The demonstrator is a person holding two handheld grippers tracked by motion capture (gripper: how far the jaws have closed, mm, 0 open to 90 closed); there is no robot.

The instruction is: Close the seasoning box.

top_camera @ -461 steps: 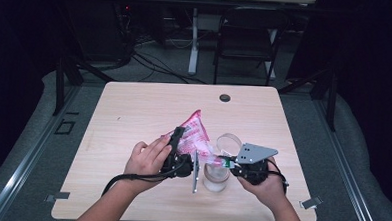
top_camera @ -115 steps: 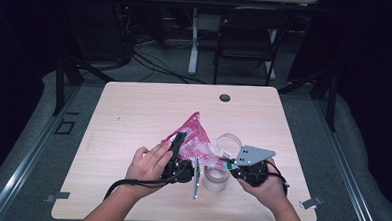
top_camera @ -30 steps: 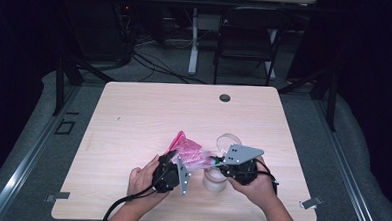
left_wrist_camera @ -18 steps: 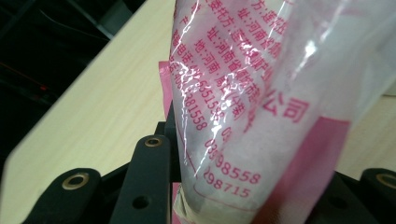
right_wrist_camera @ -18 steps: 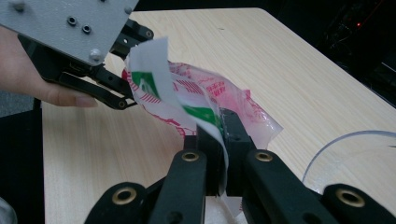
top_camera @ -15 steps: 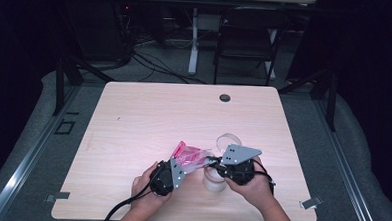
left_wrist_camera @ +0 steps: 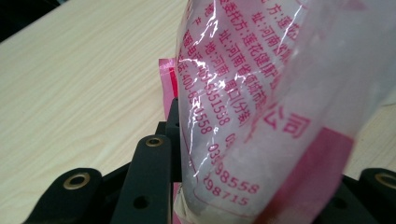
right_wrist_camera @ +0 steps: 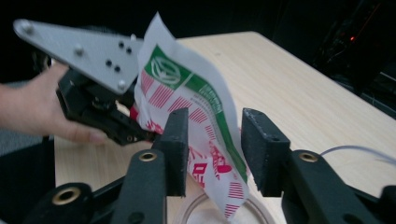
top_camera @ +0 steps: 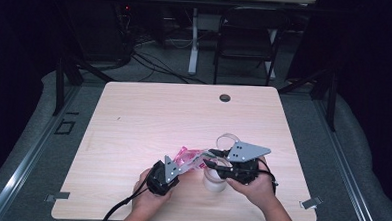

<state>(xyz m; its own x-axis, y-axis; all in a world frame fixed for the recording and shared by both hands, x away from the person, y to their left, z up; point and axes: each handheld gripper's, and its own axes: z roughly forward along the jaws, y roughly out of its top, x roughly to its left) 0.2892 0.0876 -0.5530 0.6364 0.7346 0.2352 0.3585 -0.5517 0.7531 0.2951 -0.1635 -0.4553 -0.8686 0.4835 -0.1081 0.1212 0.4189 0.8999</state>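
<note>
Dark room, wooden tabletop (top_camera: 148, 118), near its front edge a pink packet (top_camera: 188, 157) pinched in the left claw (top_camera: 177, 166) above a clear cup (top_camera: 214, 179), right claw (right_wrist_camera: 212, 149) just spread, packet between its pads, lid (top_camera: 226, 140) just behind.

My left gripper (top_camera: 179, 166) sits at the lower middle of the high view, my hand wrapped round its body, jaws pointing up and to the right and clamped on the pink packet (top_camera: 189, 158). My right gripper (top_camera: 213, 159) lies just right of it, low centre-right, pointing left toward the other. Its jaws have just been opening and now stand apart, the packet's edge loose between them.
</note>
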